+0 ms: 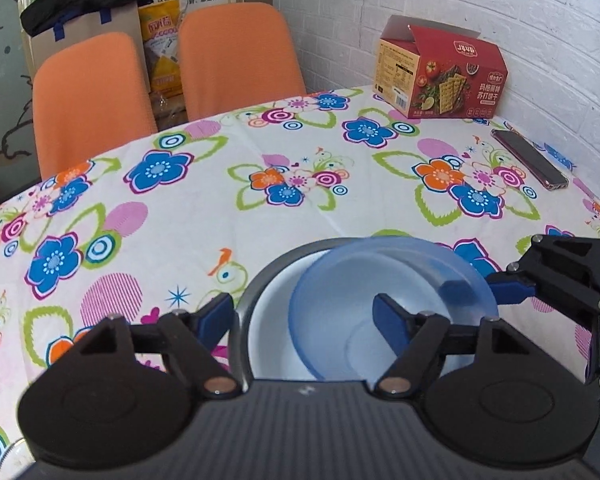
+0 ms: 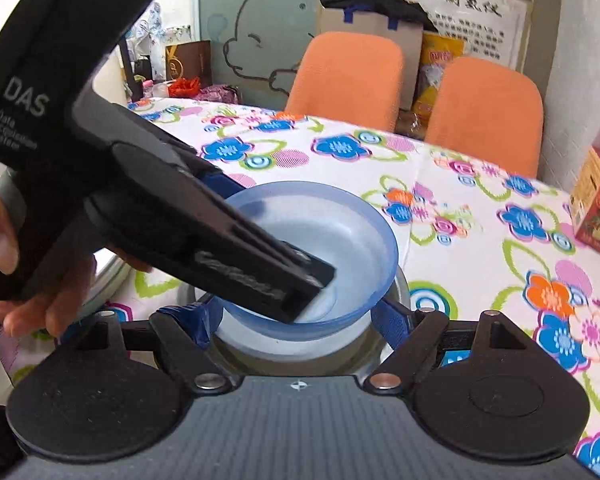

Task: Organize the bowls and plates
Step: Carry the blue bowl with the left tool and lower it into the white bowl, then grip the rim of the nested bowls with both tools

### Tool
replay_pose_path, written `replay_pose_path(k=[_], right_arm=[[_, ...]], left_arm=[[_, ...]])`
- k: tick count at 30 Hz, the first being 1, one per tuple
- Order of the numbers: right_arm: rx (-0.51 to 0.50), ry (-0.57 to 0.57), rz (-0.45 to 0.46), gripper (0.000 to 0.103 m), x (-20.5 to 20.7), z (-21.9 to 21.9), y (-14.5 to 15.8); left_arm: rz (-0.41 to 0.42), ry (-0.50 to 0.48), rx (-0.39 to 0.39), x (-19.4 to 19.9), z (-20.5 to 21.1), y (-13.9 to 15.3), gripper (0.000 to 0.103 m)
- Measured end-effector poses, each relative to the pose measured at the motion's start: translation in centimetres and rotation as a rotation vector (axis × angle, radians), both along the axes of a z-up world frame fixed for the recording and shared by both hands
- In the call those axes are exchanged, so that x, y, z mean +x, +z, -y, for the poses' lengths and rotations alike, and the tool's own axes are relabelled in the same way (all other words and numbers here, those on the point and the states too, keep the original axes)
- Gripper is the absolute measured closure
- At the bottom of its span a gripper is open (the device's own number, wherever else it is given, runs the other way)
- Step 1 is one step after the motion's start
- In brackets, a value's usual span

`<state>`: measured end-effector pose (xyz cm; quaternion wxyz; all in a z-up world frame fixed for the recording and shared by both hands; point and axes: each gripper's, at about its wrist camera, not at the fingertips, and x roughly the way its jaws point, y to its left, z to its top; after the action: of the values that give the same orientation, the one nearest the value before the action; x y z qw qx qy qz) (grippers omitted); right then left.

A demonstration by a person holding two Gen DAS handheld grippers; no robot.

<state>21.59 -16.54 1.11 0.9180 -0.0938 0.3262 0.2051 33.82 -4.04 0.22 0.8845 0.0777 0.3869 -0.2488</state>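
A translucent blue bowl (image 1: 384, 304) sits tilted inside a grey-rimmed white bowl (image 1: 268, 328) on the flowered table. My left gripper (image 1: 304, 320) is open, its left finger outside the grey rim and its right finger inside the blue bowl. My right gripper (image 1: 480, 286) comes in from the right, its blue fingertips either side of the blue bowl's rim. In the right wrist view the blue bowl (image 2: 340, 232) lies between the open fingers of the right gripper (image 2: 296, 320), and the left gripper's body (image 2: 140, 208) reaches over it.
A red cracker box (image 1: 440, 76) stands at the table's far right by the white brick wall. A phone (image 1: 530, 158) lies near it. Two orange chairs (image 1: 240, 56) stand behind the table. Part of a plate rim (image 2: 108, 280) shows at the left.
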Motion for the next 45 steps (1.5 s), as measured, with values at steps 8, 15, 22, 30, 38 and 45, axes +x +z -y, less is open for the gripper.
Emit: replay_pose_path(k=[8, 15, 22, 30, 38, 45], right_arm=[[0.030, -0.003, -0.017, 0.035, -0.7, 0.5, 0.1], [0.079, -0.071, -0.022, 0.035, -3.4, 2.7, 0.0], [0.198, -0.260, 0.070, 0.035, -5.3, 4.2, 1.2], [0.184, -0.339, 0.055, 0.034, -2.1, 3.7, -0.6], [0.166, -0.327, 0.020, 0.034, 0.4, 3.2, -1.3], [0.146, -0.309, -0.004, 0.034, 1.5, 2.5, -2.1]], left_arm=[[-0.007, 0.053, -0.048, 0.4, -2.1, 0.8, 0.026], [0.036, 0.100, -0.048, -1.4, -2.8, 1.9, 0.025], [0.078, 0.257, -0.054, -4.4, -3.3, 2.2, 0.018], [0.075, 0.337, -0.013, -4.1, -3.9, 1.5, 0.007], [0.018, 0.322, -0.012, -2.2, -4.1, 0.6, 0.007], [-0.032, 0.244, 0.016, -0.8, -3.3, -0.2, 0.007]])
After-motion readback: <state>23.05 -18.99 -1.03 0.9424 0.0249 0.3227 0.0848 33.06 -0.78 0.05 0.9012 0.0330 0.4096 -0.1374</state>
